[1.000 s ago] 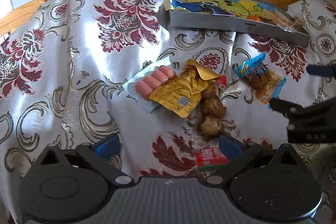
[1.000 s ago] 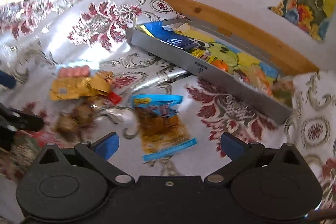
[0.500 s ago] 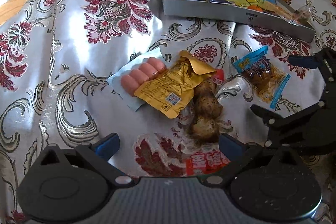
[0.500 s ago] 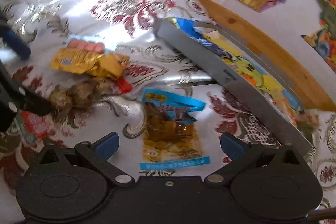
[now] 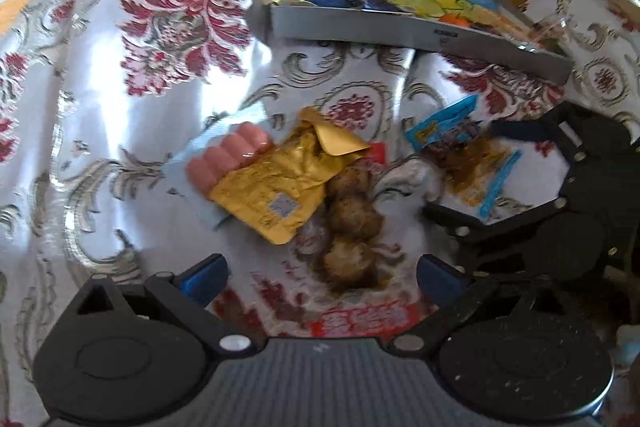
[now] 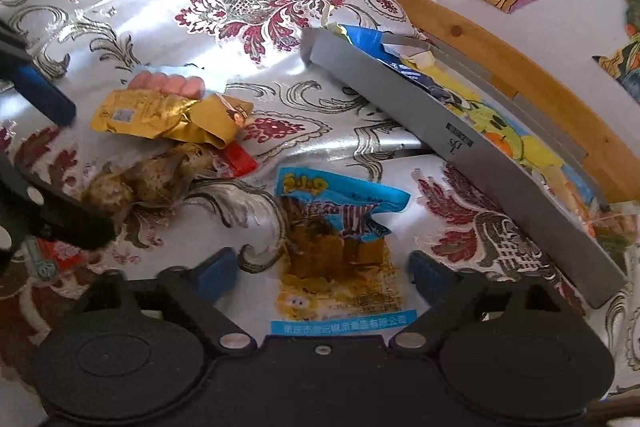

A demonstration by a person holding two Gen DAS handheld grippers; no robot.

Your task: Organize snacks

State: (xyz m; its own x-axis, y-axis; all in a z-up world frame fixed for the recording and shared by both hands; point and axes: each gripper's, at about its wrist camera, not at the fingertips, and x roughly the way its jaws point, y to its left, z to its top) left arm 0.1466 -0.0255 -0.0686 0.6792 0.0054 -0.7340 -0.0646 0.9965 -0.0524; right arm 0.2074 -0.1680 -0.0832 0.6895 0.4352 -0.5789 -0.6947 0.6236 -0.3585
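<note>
The left gripper [image 5: 320, 277] stands wide open and empty, its blue-padded fingers [image 5: 204, 277] low over a shiny silver cloth [image 5: 120, 131] woven with dark red flowers and grey scrolls. Between the fingers lies a clear packet of brown lumps [image 5: 348, 227], round and rough like small meatballs, with a red printed end near the camera. Touching its far end is a gold foil pouch [image 5: 280, 187], crumpled, with one flap folded up. It partly covers a packet of pink sausages [image 5: 228, 155], smooth and rounded, lying side by side.

The right gripper [image 6: 320, 277] is also wide open and holds nothing. Its fingers stand on both sides of a blue snack bag [image 6: 340, 247], flat, glossy, with brown cubes showing through a clear window and a wrinkled blue top. I cannot tell if the fingers touch it.

Beyond these snacks sits a long grey tray [image 6: 440, 131], shallow, with straight matte walls. It already holds several flat colourful packets, blue and yellow. Behind it runs a wooden edge [image 6: 520, 75].
</note>
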